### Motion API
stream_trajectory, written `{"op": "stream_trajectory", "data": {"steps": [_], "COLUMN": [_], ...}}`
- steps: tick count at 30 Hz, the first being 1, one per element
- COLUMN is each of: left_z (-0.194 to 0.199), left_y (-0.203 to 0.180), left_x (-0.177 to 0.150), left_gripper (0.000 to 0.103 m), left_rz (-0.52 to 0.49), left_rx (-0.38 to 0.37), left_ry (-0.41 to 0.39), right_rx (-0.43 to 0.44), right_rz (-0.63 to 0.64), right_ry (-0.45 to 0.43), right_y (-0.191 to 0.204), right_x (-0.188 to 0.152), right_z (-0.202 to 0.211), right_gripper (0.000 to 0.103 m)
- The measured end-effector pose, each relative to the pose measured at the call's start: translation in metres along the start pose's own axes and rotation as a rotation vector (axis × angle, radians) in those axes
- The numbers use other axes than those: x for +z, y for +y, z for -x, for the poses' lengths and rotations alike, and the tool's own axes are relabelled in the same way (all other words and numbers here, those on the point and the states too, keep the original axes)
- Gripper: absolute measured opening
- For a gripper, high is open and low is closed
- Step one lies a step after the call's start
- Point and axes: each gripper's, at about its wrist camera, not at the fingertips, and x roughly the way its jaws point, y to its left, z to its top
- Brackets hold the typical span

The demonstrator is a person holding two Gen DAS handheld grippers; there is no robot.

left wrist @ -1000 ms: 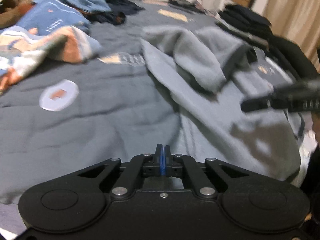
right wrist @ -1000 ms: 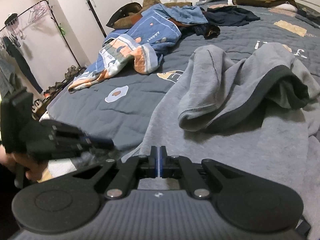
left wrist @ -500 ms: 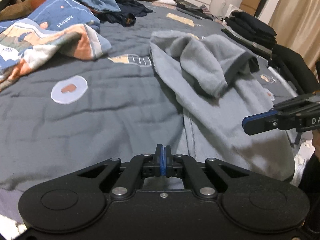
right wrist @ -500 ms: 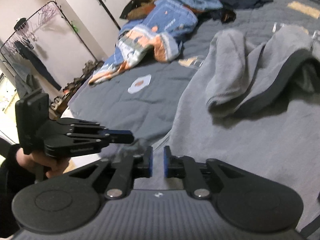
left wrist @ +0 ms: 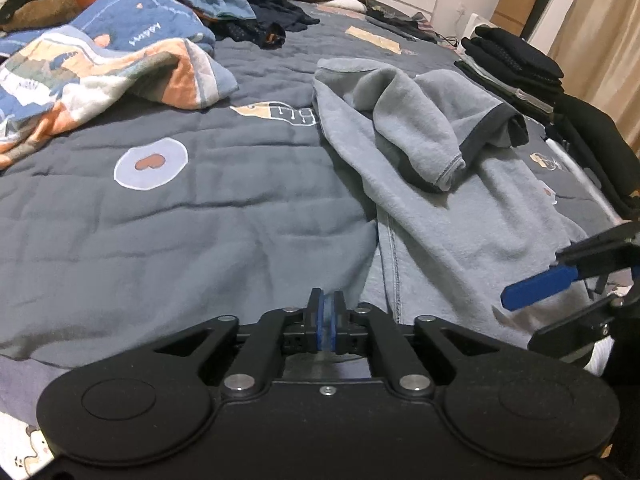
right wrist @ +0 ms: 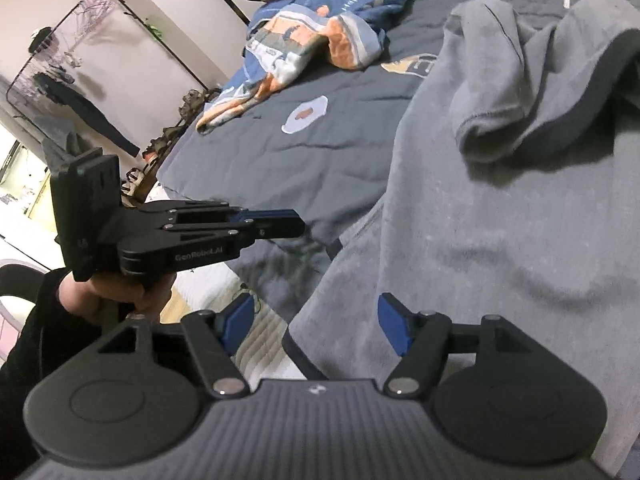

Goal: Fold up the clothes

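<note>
— Where was the grey sweatshirt point(left wrist: 448, 216)?

— Spread on the bed's dark quilt point(left wrist: 200, 216), one sleeve point(left wrist: 408, 128) folded back over its body, its near hem at the bed's edge. A patterned blue blanket point(left wrist: 100, 60) lay well away from the sweatshirt, on its far left.

— And the claws?

— The right claw point(right wrist: 316, 324) had just been opening; it stood released, its blue pads wide apart over the sweatshirt's hem, pressing nothing. The left claw point(left wrist: 327, 320) had just parted a crack beside the sweatshirt's left edge, gripping nothing that I could see.
</note>
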Motion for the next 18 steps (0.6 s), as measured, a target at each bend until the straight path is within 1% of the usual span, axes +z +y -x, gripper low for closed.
{"op": "stream_trajectory", "data": {"steps": [1, 2, 4, 7, 12, 13, 14, 15, 18], "left_z": [0.0, 0.0, 0.0, -0.004, -0.012, -0.014, -0.015, -0.017, -0.023], "left_y": [0.0, -0.001, -0.004, -0.005, -0.008, -0.009, -0.01, -0.011, -0.014], "left_x": [0.0, -0.001, -0.001, -0.001, -0.005, -0.005, -0.006, -0.006, -0.007], "left_gripper": [0.032, 0.034, 0.034, 0.034, 0.033, 0.032, 0.028, 0.027, 0.026], "left_rz": [-0.001, -0.009, -0.033, -0.029, -0.045, -0.048, -0.051, -0.055, -0.068], "left_rx": [-0.001, -0.007, -0.019, -0.023, -0.049, -0.054, -0.059, -0.064, -0.069], "left_ry": [-0.001, -0.004, -0.012, -0.011, 0.025, 0.03, 0.032, 0.035, 0.05], "right_rx": [0.004, 0.008, 0.009, 0.011, 0.004, 0.004, 0.006, 0.007, 0.003], "right_rz": [-0.002, -0.003, -0.003, -0.009, -0.016, -0.018, -0.016, -0.014, -0.018], "right_ry": [0.002, 0.004, 0.005, 0.008, 0.001, -0.001, -0.002, -0.003, 0.0], "right_y": [0.0, 0.0, 0.0, -0.001, -0.003, -0.003, -0.003, -0.003, -0.004], "right_x": [-0.001, -0.002, -0.002, -0.002, -0.001, 0.0, 0.0, 0.0, 0.0], "right_z": [0.0, 0.001, 0.002, 0.0, 0.001, 0.002, 0.002, 0.003, 0.003], "right_gripper": [0.068, 0.068, 0.068, 0.068, 0.068, 0.068, 0.068, 0.068, 0.068]}}
